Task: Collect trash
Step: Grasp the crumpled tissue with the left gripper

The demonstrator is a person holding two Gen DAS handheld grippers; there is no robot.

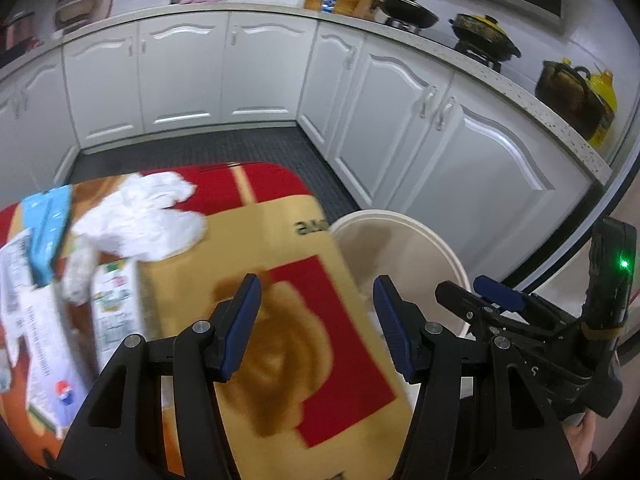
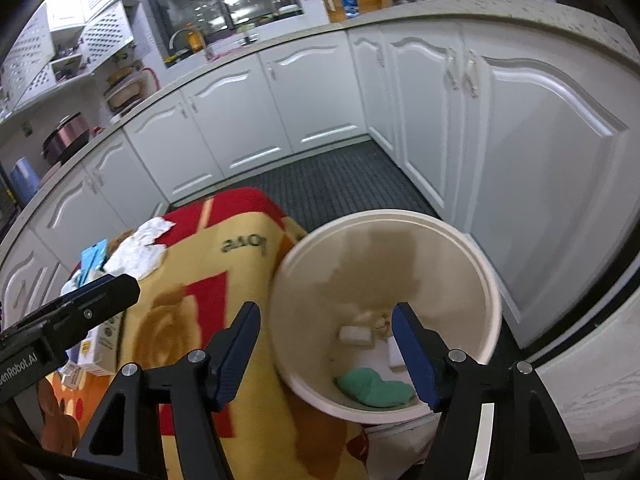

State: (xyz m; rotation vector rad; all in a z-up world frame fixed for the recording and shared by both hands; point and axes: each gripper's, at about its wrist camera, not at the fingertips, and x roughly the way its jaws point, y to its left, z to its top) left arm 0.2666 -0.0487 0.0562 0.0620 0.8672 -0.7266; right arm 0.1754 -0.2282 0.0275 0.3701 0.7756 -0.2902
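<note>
Right wrist alone shows green scrap (image 2: pixel 374 388) inside bin (image 2: pixel 490 292); both tools gape empty

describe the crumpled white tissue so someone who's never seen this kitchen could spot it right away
Start at the low table draped in a red and yellow cloth, beside the cream bucket. The tissue lies at the cloth's far left corner, next to a blue packet. It is the only soft, crumpled, plain white thing there; its neighbours are printed cartons.

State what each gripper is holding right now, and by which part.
Nothing is held. The left gripper is open above the cloth-covered table; the right gripper is open over the bin.
</note>
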